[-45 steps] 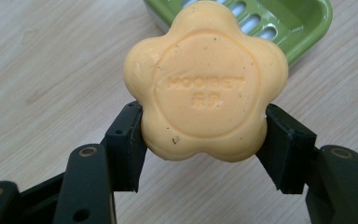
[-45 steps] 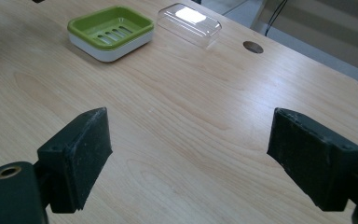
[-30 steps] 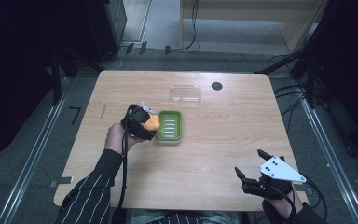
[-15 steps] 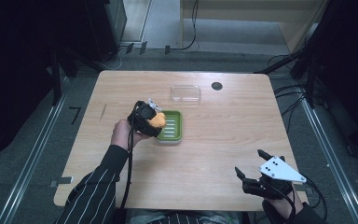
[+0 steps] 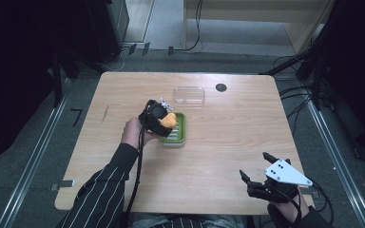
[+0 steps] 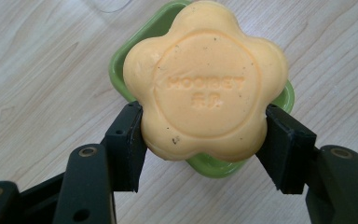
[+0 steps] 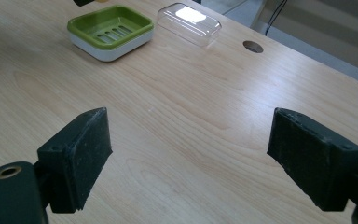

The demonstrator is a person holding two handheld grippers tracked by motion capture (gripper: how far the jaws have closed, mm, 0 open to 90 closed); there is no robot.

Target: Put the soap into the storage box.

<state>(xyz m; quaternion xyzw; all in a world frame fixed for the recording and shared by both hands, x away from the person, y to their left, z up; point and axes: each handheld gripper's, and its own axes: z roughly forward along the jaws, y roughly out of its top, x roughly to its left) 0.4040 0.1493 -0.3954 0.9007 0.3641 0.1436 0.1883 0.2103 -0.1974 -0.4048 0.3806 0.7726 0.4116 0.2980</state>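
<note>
The left gripper (image 5: 164, 118), clenched on the orange soap (image 6: 205, 84), has shifted right to hover over the green dish (image 5: 177, 135) at frame centre, so placing looks imminent; the right gripper (image 5: 261, 173) waits released, lower right.

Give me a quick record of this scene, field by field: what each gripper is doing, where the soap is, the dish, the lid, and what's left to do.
left gripper: shut on the orange soap, held above the dish
orange soap: flower-shaped, clamped by its sides between both pads, not yet in the dish
green soap dish: on the table, slotted tray bare
clear lid: off, lying on the table beyond the dish
right gripper: jaws wide open, nothing between them, near the table's near right edge
table: light wood, dark round hole near the lid
left to do: probably lower the soap into the dish and release
</note>
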